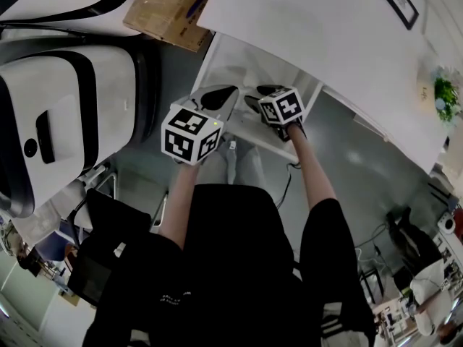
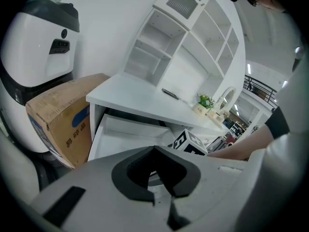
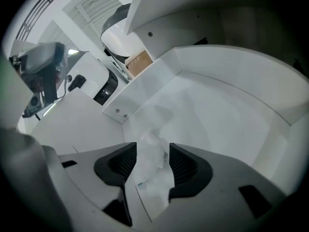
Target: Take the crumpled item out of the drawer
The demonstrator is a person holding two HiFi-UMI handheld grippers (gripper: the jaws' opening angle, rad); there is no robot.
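The white drawer (image 1: 246, 142) stands pulled out from under the desk, and both grippers reach over it. In the right gripper view a crumpled white paper item (image 3: 152, 151) lies on the drawer floor (image 3: 212, 120), between the jaws of my right gripper (image 3: 153, 170). Those jaws stand wide apart and open, one pad on each side of the paper. My left gripper (image 2: 155, 178) is shut with nothing in it and hovers at the drawer's front left (image 1: 217, 98). The right gripper's marker cube (image 2: 188, 143) shows beyond it, and the gripper itself (image 1: 264, 92) sits inside the drawer.
A cardboard box (image 1: 170, 9) stands left of the desk (image 1: 318, 27), beside a large white and black machine shell (image 1: 65, 114). A white shelf unit (image 2: 193, 42) and a small plant (image 2: 206, 100) sit on the desk. The person's legs are just in front of the drawer.
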